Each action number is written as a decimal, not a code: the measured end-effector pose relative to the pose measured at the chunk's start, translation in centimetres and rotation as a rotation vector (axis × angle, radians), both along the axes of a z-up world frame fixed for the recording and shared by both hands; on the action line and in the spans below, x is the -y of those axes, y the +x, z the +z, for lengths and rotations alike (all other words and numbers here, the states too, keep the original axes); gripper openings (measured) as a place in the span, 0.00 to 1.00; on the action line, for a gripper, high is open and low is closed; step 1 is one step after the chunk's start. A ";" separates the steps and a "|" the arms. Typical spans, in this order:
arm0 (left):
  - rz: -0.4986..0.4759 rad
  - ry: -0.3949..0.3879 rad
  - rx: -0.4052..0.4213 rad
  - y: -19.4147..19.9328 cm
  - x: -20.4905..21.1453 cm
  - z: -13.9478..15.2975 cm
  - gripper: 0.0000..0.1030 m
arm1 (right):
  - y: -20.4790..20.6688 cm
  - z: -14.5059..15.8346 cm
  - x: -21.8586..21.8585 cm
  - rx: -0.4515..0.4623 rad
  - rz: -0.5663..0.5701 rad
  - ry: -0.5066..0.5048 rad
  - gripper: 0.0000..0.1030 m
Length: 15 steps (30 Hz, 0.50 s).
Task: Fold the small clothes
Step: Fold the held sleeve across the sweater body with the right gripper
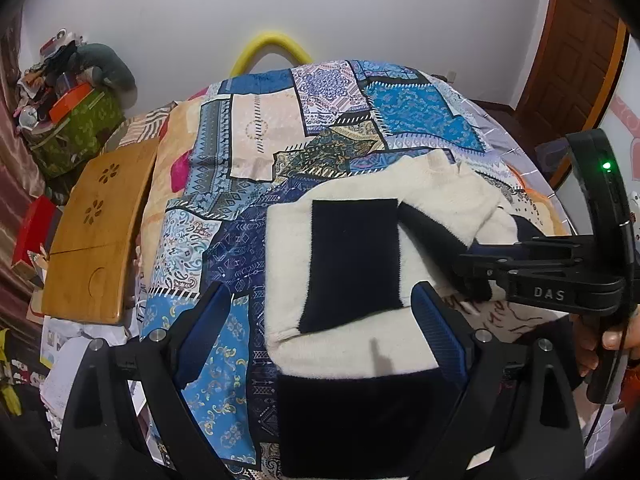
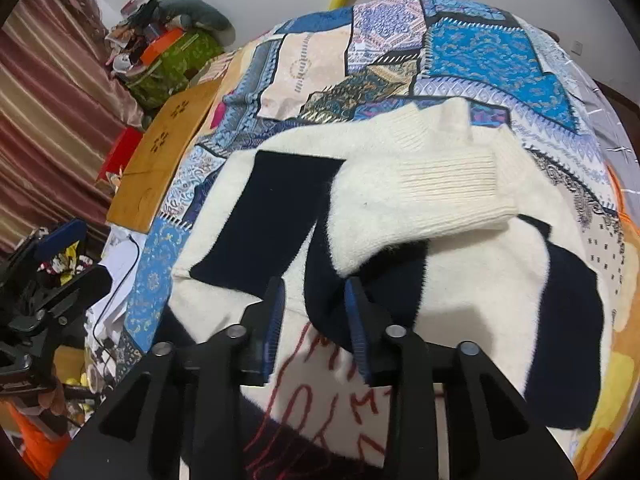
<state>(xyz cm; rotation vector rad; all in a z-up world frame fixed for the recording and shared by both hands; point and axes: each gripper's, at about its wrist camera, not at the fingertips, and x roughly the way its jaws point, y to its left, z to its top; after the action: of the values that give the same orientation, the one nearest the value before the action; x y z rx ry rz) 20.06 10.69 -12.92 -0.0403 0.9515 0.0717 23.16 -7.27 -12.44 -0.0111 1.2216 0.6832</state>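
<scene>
Jaws on your right gripper (image 2: pixel 314 312) stand partly apart, with a dark navy fold of the sweater (image 2: pixel 400 200) lying between the blue pads (image 2: pixel 276 316); whether they actually pinch it you cannot tell from here. In the left wrist view that gripper reaches in level from the right, low over the sweater's right side, your fingers around its handle. Your left gripper (image 1: pixel 320 328) has its jaws spread wide, hovering over the near-left part of the cream-and-navy sweater (image 1: pixel 360 264), nothing between the pads.

One sweater lies spread on the patchwork bedspread (image 1: pixel 256 144), one ribbed cuff sleeve (image 2: pixel 448 184) folded across its body. One wooden lap tray (image 1: pixel 96 232) rests at the bed's left edge. Beyond it, one green patterned bag (image 1: pixel 76 128) is heaped with an orange box (image 1: pixel 70 104) and mixed clutter, too small to sort.
</scene>
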 end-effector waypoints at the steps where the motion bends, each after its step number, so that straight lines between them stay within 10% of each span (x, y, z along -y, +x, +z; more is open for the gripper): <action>1: -0.002 0.001 0.001 0.1 0.2 0.1 0.89 | -0.1 0.4 0.3 0.012 -0.005 0.001 0.36; 15: -0.109 0.050 -0.007 3.4 6.9 0.6 0.90 | 0.9 7.3 9.5 0.260 -0.105 -0.045 0.47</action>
<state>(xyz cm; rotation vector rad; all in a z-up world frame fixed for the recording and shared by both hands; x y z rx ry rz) 23.41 3.81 -12.30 0.0578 0.9572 -0.0052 24.05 -16.75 -5.12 -0.0710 0.9801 0.5443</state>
